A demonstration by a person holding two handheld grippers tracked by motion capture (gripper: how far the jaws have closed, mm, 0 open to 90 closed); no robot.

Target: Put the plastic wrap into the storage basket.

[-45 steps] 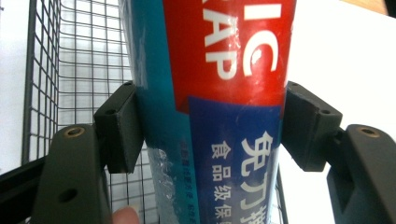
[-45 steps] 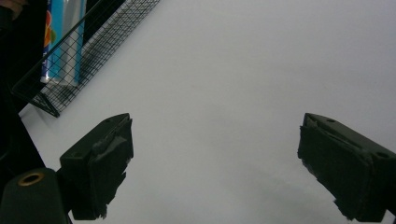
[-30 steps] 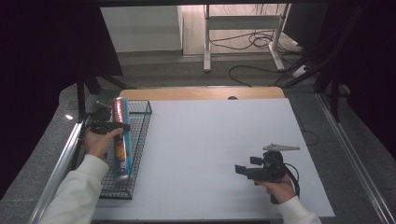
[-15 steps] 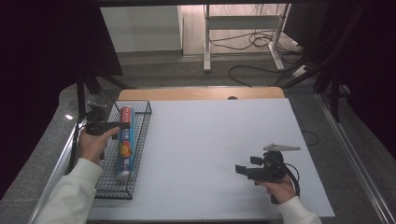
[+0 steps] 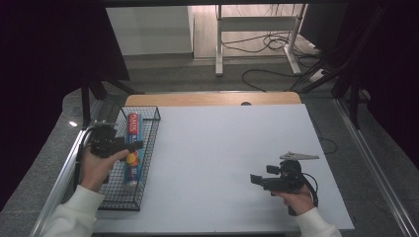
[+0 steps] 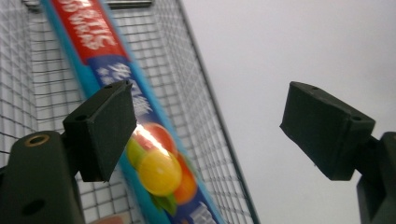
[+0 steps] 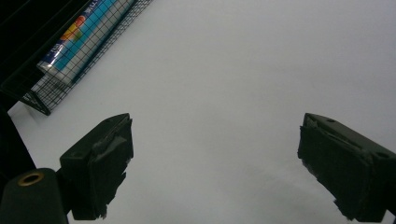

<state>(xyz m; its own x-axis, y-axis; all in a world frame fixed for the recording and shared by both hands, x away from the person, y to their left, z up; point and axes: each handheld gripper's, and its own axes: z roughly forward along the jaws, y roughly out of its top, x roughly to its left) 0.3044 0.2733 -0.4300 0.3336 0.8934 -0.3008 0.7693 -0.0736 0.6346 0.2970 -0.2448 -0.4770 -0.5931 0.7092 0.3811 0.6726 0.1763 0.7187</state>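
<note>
I see a long box (image 5: 133,148) lying flat inside the wire basket (image 5: 149,148) at the counter's (image 5: 222,148) left edge. My left claw (image 5: 136,145) hangs released over the basket's right wall. Right of the basket the counter lies bare; my right claw (image 5: 255,179) hovers there, released.

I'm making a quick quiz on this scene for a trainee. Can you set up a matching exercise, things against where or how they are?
Things:
1. long blue box
2. wire basket
3. left gripper
4. right gripper

Places or states:
A. open, above the bare white table
B. lying flat inside the basket
C. at the table's left edge
D. open, above the basket

Pairs: 1-B, 2-C, 3-D, 4-A
</note>
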